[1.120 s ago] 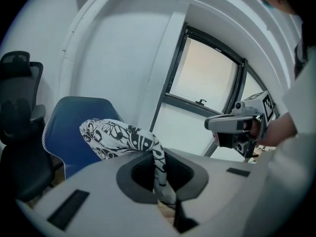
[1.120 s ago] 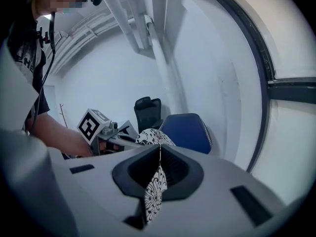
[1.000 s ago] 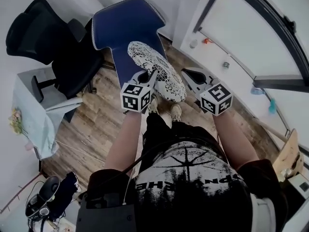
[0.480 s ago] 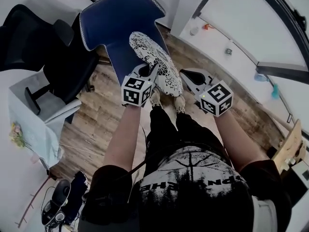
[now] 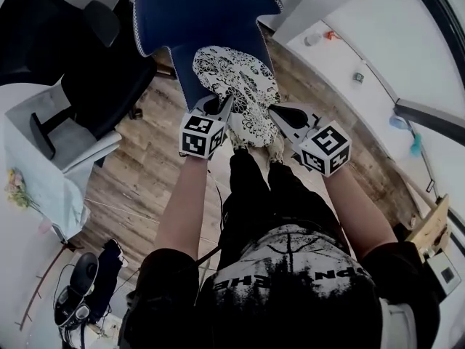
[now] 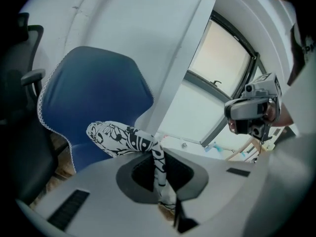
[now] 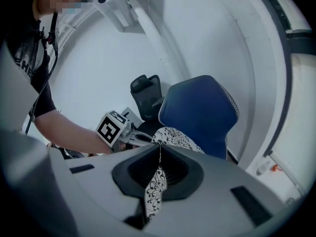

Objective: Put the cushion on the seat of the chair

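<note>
A white cushion with black floral print (image 5: 240,93) hangs over the seat of a blue chair (image 5: 196,17) straight ahead of me. My left gripper (image 5: 220,107) is shut on the cushion's near left edge, and its fabric (image 6: 159,174) runs between the jaws. My right gripper (image 5: 275,115) is shut on the near right edge, where a fold of the cushion (image 7: 157,184) is pinched between the pads. The blue chair (image 6: 94,98) fills the left gripper view behind the cushion. In the right gripper view the chair (image 7: 200,112) stands behind the cushion and my left gripper (image 7: 140,138).
A black office chair (image 5: 65,57) stands left of the blue one. A table with a light cloth (image 5: 43,173) and flowers is further left. White window frames and sill (image 5: 378,64) run along the right. Wooden floor (image 5: 145,187) lies around my feet.
Both grippers have come down and forward with the cushion, which now hangs lower over the blue chair's seat. The chair sits nearer the top of the head view.
</note>
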`<state>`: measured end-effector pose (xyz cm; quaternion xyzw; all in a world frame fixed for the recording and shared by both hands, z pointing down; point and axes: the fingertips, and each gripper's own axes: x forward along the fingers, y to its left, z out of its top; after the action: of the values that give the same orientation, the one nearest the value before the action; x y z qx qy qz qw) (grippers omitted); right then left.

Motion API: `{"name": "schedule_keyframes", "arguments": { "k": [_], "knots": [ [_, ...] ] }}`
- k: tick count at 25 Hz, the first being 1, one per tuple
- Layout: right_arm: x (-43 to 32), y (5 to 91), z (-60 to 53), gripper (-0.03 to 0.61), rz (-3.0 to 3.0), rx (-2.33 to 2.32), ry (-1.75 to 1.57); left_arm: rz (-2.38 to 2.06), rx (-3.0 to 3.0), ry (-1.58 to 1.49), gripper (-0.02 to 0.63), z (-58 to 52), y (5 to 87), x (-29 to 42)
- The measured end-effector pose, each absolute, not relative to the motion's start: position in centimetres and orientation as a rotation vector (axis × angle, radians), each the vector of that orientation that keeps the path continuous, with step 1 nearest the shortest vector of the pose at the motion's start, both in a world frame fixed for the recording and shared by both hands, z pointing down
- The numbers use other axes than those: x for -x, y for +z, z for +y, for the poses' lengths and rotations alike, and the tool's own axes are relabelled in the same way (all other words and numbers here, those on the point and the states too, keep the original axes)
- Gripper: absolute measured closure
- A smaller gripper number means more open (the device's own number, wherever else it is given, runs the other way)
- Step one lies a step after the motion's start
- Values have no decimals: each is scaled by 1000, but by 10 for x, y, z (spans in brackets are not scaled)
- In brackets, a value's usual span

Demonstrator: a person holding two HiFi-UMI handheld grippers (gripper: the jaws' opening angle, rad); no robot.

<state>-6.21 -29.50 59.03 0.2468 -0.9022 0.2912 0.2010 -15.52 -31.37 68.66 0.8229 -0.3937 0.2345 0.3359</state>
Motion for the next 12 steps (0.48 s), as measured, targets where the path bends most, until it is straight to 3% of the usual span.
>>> {"name": "schedule_keyframes", "arguments": {
  "k": [12],
  "knots": [
    [130,652,-287,558,-2465,-615,902,-1129,-1898,743,586,-280,802,260]
  ]
}}
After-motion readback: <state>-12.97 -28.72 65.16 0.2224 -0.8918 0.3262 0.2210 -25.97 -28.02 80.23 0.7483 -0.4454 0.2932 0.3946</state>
